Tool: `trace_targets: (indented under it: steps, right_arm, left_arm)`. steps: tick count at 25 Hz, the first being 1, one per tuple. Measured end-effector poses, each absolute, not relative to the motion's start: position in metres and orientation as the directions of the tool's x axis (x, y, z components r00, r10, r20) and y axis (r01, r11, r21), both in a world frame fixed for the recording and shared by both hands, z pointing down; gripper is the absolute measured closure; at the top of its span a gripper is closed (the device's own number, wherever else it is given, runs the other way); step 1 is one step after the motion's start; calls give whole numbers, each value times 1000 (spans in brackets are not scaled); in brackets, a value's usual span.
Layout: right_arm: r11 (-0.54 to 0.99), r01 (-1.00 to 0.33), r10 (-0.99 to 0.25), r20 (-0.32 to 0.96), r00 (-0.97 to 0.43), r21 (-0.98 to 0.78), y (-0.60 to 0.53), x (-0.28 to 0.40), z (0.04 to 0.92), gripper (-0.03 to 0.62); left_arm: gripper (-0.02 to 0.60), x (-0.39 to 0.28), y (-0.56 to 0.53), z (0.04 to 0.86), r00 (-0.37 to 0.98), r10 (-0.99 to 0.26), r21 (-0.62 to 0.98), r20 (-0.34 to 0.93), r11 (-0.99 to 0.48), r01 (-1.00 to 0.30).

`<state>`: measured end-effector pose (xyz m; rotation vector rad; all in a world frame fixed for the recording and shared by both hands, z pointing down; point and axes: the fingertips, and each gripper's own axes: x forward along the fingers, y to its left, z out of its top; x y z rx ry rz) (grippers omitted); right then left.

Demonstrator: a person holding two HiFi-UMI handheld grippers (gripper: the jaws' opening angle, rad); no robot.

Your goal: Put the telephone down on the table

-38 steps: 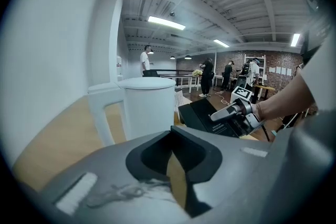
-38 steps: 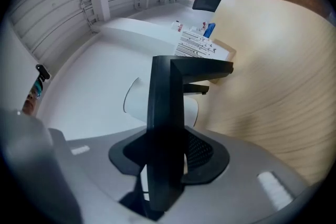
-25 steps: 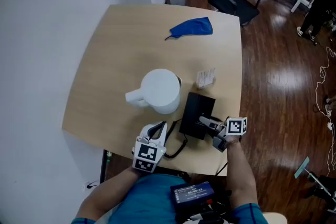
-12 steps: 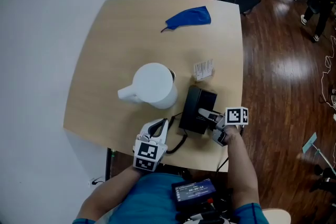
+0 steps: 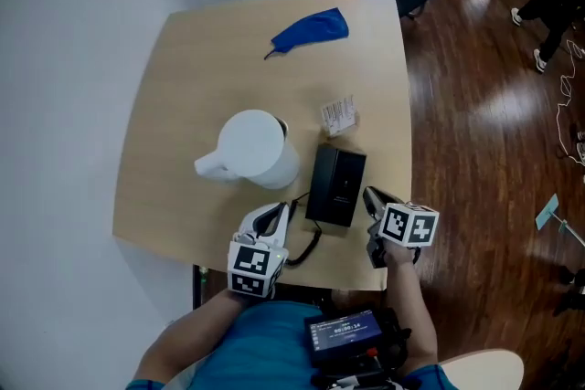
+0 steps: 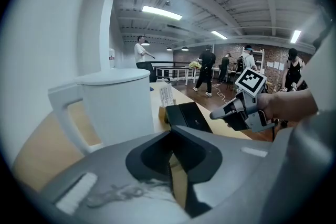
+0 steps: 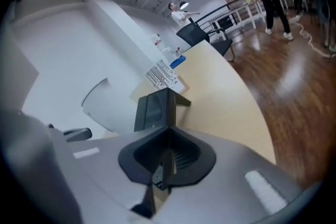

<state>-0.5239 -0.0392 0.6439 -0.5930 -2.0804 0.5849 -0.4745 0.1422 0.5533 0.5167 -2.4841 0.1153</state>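
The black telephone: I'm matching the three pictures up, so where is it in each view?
Head view: the telephone is just below centre, right of the white jug.
Left gripper view: the telephone is at the middle, right of the jug.
Right gripper view: the telephone is just left of centre, with the jug to its left.
Shared landmark: the white jug.

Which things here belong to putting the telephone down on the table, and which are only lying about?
For the job:
black telephone, lying flat on the table
black cord at its near end

Only lying about:
white jug
blue cloth
barcode card
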Motion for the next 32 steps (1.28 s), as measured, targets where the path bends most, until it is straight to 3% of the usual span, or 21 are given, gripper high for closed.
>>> trace_targets:
  steps: [1, 4, 8, 20, 32]
  right_arm:
    - [812, 205, 564, 642, -519, -547, -41, -519, 640, 605]
    - [896, 241, 443, 716, -540, -373, -43, -508, 627, 605]
    - [926, 275, 374, 726, -578, -258, -35, -498, 601, 604]
    - [965, 211, 260, 620, -740, -153, 4, -430, 513, 603]
    - [989, 124, 146, 564, -813, -78, 80, -302, 463, 602]
  left_arm:
    - [566, -473, 139, 551, -745, -349, 38, 569, 916, -400]
    - [566, -470, 130, 547, -735, -389, 57, 555, 900, -433]
    - [566, -464, 122, 536, -735, -431, 66, 524, 881, -469]
    - [566, -423, 157, 479, -753, -537, 49, 381, 825, -563]
    - [566, -318, 223, 436, -714, -649, 8, 264, 741, -671]
